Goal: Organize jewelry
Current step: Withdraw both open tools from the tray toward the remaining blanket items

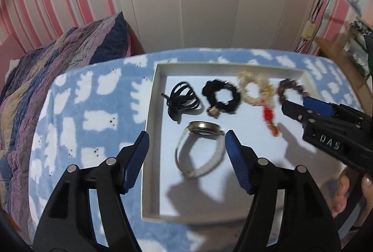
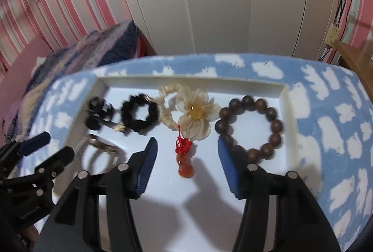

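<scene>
The right gripper [image 1: 300, 105] carries raised letters "DAS" on its black body, seen in the left wrist view; faint small print on the left gripper's [image 2: 46, 147] body in the right wrist view is too blurred to read.

Both tools stand wide open and hold nothing. In its own view the left gripper [image 1: 186, 142] has its ribbed blue pads either side of the watch [image 1: 200, 149], apart from it, one finger over the tray's left wall. In its own view the right gripper [image 2: 186, 151] straddles the red charm [image 2: 184, 158] without touching it; its right pad [image 2: 227, 165] sits just beside, perhaps against, the near beads of the bracelet [image 2: 250, 126].

All the jewelry lies in a shallow white tray [image 2: 288, 112] of stiff card with low upright walls, set on a fluffy blue blanket [image 2: 338, 123] patterned with white shapes. Along the far side, left to right: a black claw clip [image 1: 184, 100] with curved prongs, a black fuzzy scrunchie [image 2: 139, 115] with a small metallic charm, a cream scrunchie [image 2: 166, 109] bearing a petalled fabric flower [image 2: 195, 114] with an amber centre bead, and the bracelet of round, dark brown, matte beads. From the flower hangs a red knotted cord ending in the glossy orange gourd-shaped charm. The watch has a round metal case and pale band, standing on edge nearer the tools.
</scene>
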Tool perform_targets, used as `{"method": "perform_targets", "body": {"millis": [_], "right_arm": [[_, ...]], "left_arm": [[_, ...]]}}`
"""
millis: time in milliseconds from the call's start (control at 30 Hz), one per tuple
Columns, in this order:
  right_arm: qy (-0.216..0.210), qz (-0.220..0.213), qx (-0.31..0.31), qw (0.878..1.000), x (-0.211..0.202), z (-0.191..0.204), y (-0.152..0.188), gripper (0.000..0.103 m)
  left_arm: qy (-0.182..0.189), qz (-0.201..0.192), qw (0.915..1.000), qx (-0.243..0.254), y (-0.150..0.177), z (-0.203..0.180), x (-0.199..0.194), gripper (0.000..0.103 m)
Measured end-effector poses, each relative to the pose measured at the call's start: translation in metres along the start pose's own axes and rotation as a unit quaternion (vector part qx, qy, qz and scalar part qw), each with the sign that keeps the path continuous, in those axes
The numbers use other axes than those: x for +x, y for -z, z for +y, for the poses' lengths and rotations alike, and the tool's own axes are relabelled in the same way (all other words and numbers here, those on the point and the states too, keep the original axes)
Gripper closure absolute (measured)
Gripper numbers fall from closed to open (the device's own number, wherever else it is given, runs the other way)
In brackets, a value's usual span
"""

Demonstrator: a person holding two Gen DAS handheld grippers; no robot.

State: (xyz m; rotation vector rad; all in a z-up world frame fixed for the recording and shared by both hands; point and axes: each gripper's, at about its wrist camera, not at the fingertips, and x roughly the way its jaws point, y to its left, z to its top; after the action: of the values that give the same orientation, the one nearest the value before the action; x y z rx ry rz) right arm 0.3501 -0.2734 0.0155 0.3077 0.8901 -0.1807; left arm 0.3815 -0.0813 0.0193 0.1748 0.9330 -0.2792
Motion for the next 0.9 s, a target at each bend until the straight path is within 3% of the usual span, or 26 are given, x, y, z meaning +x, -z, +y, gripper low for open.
{"method": "perform_targets", "body": {"millis": [33, 133, 233, 367, 433, 467, 533, 633, 900], "right_arm": [[-0.002, -0.013, -0.001, 1.0, -0.018, -0.001, 0.001, 0.046], [0.01, -0.053, -0.01, 0.998, -0.06, -0.004, 0.007, 0.024], [0.032, -0.094, -0.022, 0.995, -0.099, -0.008, 0.024, 0.017], [0.029, -0.103, -0.03, 0.994, -0.129, -0.013, 0.05, 0.016], [0.031, -0.116, -0.033, 0.992, -0.142, -0.018, 0.068, 0.011], [0.041, -0.129, -0.039, 0.99, -0.15, -0.02, 0.08, 0.006], [0.061, -0.14, -0.047, 0.987, -0.156, -0.022, 0.094, 0.005], [0.077, -0.133, -0.055, 0.987, -0.162, -0.028, 0.115, 0.005], [0.063, -0.085, -0.031, 0.994, -0.164, -0.049, 0.171, 0.005]], "left_arm": [[0.004, -0.01, 0.9999, 0.0, 0.001, 0.001, -0.014, 0.025], [-0.004, -0.053, 0.9986, -0.006, 0.007, 0.008, -0.06, 0.003], [-0.023, -0.091, 0.9956, -0.009, 0.021, 0.013, -0.098, 0.003], [-0.009, -0.097, 0.9951, -0.02, 0.046, 0.019, -0.128, 0.003], [-0.004, -0.104, 0.9942, -0.026, 0.063, 0.023, -0.144, 0.003], [-0.002, -0.107, 0.9938, -0.028, 0.07, 0.023, -0.15, 0.003], [-0.007, -0.112, 0.9932, -0.031, 0.087, 0.023, -0.158, 0.003], [-0.006, -0.103, 0.994, -0.036, 0.109, 0.017, -0.157, 0.003], [0.02, -0.057, 0.9972, -0.044, 0.163, -0.003, -0.142, 0.003]]}}
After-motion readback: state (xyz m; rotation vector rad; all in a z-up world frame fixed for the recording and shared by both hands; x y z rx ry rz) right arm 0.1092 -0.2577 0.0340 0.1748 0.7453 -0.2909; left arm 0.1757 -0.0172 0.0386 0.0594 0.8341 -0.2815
